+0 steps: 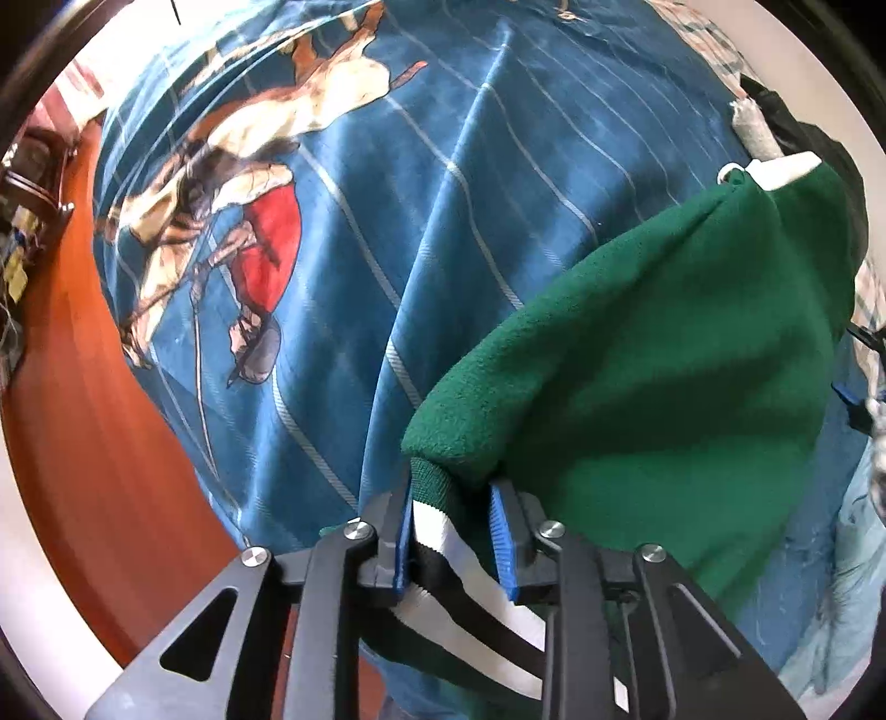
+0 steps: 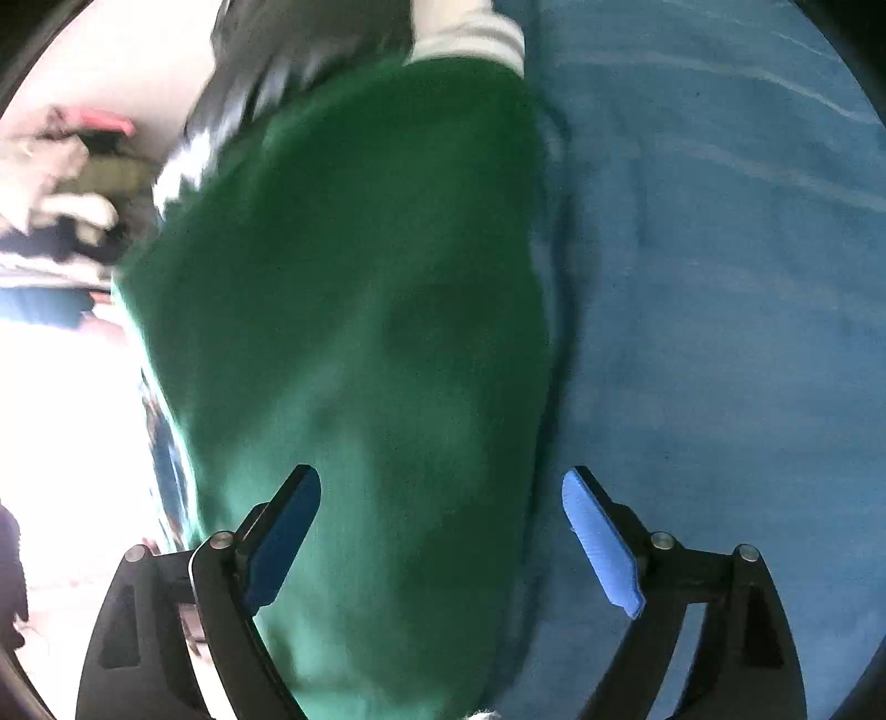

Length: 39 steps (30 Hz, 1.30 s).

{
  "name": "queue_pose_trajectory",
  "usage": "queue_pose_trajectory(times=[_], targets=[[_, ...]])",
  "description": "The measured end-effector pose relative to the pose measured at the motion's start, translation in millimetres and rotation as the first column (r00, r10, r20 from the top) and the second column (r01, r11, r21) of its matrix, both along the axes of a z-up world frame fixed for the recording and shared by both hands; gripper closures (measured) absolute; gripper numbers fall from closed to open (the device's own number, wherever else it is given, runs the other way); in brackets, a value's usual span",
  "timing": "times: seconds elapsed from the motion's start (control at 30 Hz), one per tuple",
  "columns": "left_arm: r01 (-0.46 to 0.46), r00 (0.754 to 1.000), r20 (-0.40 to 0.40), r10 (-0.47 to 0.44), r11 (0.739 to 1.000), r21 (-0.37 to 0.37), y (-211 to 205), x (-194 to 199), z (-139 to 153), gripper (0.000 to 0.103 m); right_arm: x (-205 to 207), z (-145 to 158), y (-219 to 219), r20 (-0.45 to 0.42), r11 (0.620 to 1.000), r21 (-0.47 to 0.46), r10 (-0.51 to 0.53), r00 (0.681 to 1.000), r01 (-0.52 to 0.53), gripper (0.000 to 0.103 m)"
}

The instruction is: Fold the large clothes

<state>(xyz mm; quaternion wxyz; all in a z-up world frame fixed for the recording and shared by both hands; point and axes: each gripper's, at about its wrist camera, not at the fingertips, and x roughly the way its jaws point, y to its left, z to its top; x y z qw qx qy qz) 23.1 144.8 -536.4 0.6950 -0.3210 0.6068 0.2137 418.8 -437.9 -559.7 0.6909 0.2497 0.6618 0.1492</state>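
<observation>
A large green fleece garment with a ribbed green, white and black striped band lies on a blue printed bedspread. My left gripper is shut on the striped band at the garment's near corner and lifts the cloth a little. In the right wrist view the same green garment stretches away from me, blurred, with a striped cuff at the far end. My right gripper is open and empty, its blue pads either side of the garment's near edge.
The bedspread covers the bed. An orange-brown floor and dark furniture lie to the left. A heap of other clothes sits at the far left of the right wrist view. Dark and checked clothing lies beyond the garment.
</observation>
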Motion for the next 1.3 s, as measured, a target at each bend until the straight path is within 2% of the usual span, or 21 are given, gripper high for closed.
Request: queue_pose_trajectory(times=[0.1,0.13,0.17,0.2,0.23,0.27,0.3,0.33,0.43,0.57,0.63,0.7,0.8,0.83,0.9,0.97,1.07,1.13,1.2,1.23,1.3], targets=[[0.014,1.0,-0.003,-0.014,1.0,-0.004,-0.8,2.2,-5.3,0.074,32.5,-44.5,-8.0,-0.087,0.987,0.145,-0.051,0.995,0.063,0.012],[0.012,1.0,0.002,-0.012,1.0,-0.015,1.4,3.3,-7.4,0.072,39.5,-60.2,-8.8,-0.127,0.978,0.184,-0.075,0.989,0.098,0.007],[0.006,1.0,0.0,-0.006,1.0,-0.023,3.0,5.2,-9.1,0.068,42.3,-64.3,-9.8,-0.115,0.967,0.219,-0.107,0.988,0.13,0.004],[0.004,1.0,-0.022,-0.005,1.0,-0.011,5.5,6.7,-11.7,0.045,43.4,-61.8,-9.3,-0.079,0.957,0.248,-0.133,0.988,0.149,0.004],[0.007,0.999,-0.042,-0.006,1.0,0.01,7.2,9.5,-13.5,0.017,41.1,-57.3,-7.6,-0.054,0.95,0.269,-0.147,0.988,0.157,0.013],[0.011,0.998,-0.059,-0.009,0.999,0.034,8.9,17.1,-18.2,0.01,36.2,-53.0,-6.8,-0.041,0.952,0.263,-0.148,0.988,0.154,0.028],[0.015,0.998,-0.063,-0.012,0.999,0.042,11.9,18.1,-21.1,0.008,28.7,-50.0,-9.0,-0.045,0.95,0.264,-0.158,0.986,0.164,0.072],[0.008,0.998,-0.058,-0.006,0.999,0.036,14.5,18.6,-22.1,0.008,21.7,-45.5,-13.8,-0.044,0.94,0.28,-0.19,0.981,0.195,0.078],[-0.005,0.999,-0.044,0.006,1.0,0.024,21.0,21.9,-16.0,0.008,-11.3,-7.4,-47.1,-0.038,0.889,0.314,-0.34,0.94,0.334,0.086],[-0.016,1.0,0.016,0.016,0.999,0.045,26.7,15.5,16.7,0.008,-87.9,42.4,-116.8,-0.073,0.798,0.283,-0.536,0.841,0.533,0.087],[-0.055,0.998,0.046,0.053,0.998,0.04,28.7,1.8,33.8,0.008,-145.1,55.3,-161.8,-0.131,0.709,0.245,-0.651,0.747,0.661,0.087],[-0.101,0.993,0.069,0.099,0.995,0.026,29.0,-15.2,41.9,0.008,-191.2,60.2,-192.9,-0.153,0.668,0.175,-0.707,0.691,0.723,0.087],[-0.136,0.989,0.061,0.138,0.99,-0.037,17.2,-30.1,25.8,0.008,-254.0,51.3,-240.4,-0.234,0.586,0.066,-0.778,0.583,0.808,0.087],[-0.135,0.989,0.059,0.139,0.989,-0.061,11.3,-30.1,18.3,0.008,-268.7,48.6,-250.4,-0.256,0.568,0.049,-0.788,0.56,0.821,0.087],[-0.124,0.989,0.064,0.13,0.988,-0.087,0.9,-24.0,8.2,0.008,-292.3,47.5,-255.9,-0.278,0.55,0.037,-0.796,0.537,0.835,0.087],[-0.129,0.99,0.051,0.134,0.988,-0.084,-4.8,-14.2,2.7,0.008,-315.0,58.1,-265.1,-0.283,0.549,0.036,-0.796,0.536,0.835,0.087],[-0.139,0.987,0.072,0.141,0.99,-0.039,-3.6,4.2,11.5,0.008,-340.7,60.7,-273.8,-0.28,0.603,-0.01,-0.767,0.577,0.798,0.086],[-0.115,0.989,0.094,0.113,0.993,0.018,-0.7,19.7,24.0,0.008,-346.0,49.2,-270.4,-0.337,0.659,-0.068,-0.722,0.605,0.749,0.072],[-0.081,0.992,0.1,0.073,0.994,0.07,0.1,38.0,35.3,0.008,-336.2,46.3,-275.6,-0.37,0.735,-0.083,-0.65,0.664,0.673,0.058],[-0.055,0.994,0.102,0.045,0.994,0.093,-0.1,48.9,39.9,0.008,-327.2,51.2,-277.5,-0.366,0.782,-0.101,-0.604,0.708,0.615,0.048],[-0.011,0.996,0.087,-0.001,0.99,0.14,-1.0,62.9,41.9,0.008,-316.6,77.3,-279.7,-0.306,0.859,-0.169,-0.511,0.803,0.483,0.035]])
